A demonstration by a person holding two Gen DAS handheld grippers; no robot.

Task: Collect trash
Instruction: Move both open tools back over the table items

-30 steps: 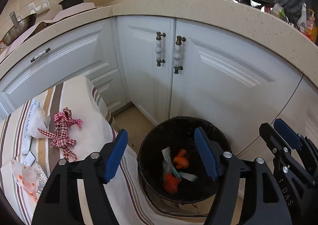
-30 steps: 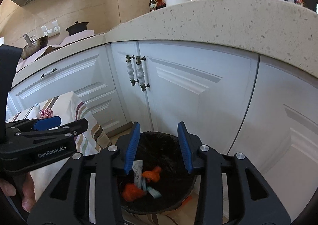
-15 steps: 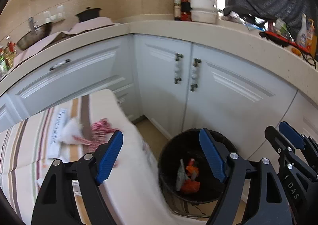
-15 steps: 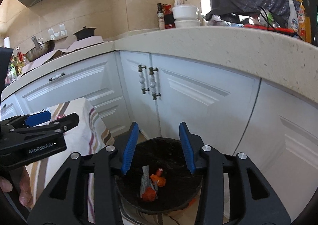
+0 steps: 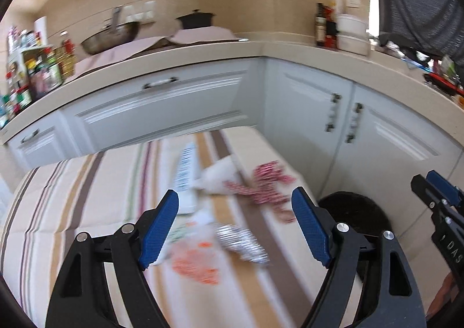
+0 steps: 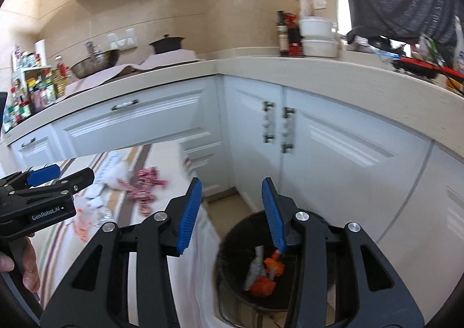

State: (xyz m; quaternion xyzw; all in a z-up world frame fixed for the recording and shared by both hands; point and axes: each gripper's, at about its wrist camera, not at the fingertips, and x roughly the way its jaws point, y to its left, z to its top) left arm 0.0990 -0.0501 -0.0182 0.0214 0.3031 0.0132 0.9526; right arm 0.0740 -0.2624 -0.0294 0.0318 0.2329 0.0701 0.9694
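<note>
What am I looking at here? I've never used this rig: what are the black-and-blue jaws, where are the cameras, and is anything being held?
No robot arm here: a person holds a handheld two-finger tool in each hand. Each picture comes from a fisheye camera on one tool, looking forward along its fingers.

In the left wrist view, the left gripper is open and empty above a striped cloth. On the cloth lie a red checked ribbon, white crumpled paper, a silvery wrapper and an orange-printed bag, all blurred.

In the right wrist view, the right gripper is also open and empty above a black trash bin that holds orange and grey scraps.
</note>
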